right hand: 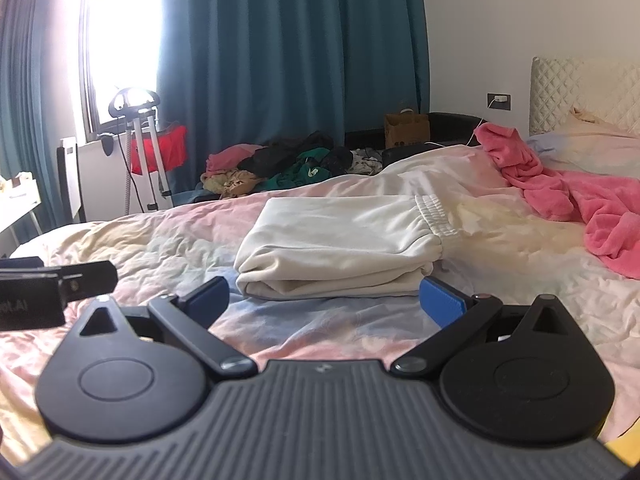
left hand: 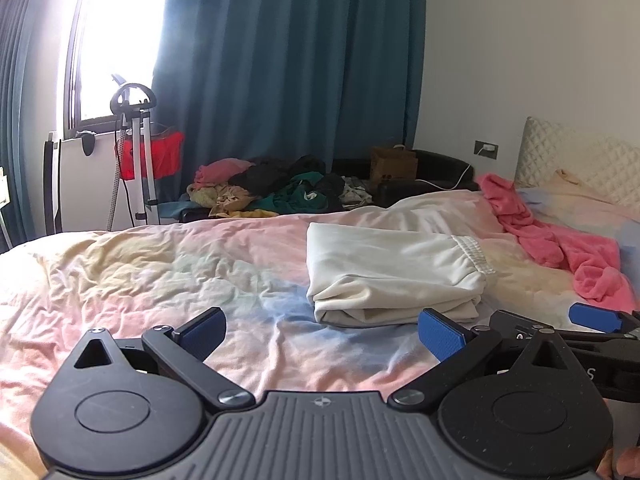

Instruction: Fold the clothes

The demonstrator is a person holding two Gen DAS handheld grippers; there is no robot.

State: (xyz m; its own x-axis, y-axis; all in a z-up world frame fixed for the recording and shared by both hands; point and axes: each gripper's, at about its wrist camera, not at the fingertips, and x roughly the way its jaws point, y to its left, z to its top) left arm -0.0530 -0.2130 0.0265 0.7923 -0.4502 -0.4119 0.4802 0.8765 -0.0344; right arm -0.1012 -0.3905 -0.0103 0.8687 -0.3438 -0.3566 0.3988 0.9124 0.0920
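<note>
The cream sweatpants (right hand: 340, 248) lie folded on the pastel bedspread (left hand: 160, 280), so the left gripper (left hand: 322, 334) and right gripper (right hand: 324, 298) hover spread and empty just before them, pink fleece (right hand: 592, 216) apparently awaiting folding

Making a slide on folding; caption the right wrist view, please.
Open right claw faces folded cream pants on the bed.

Teal curtains (left hand: 288, 80) flank a window (left hand: 116, 36) (glaring).
</note>
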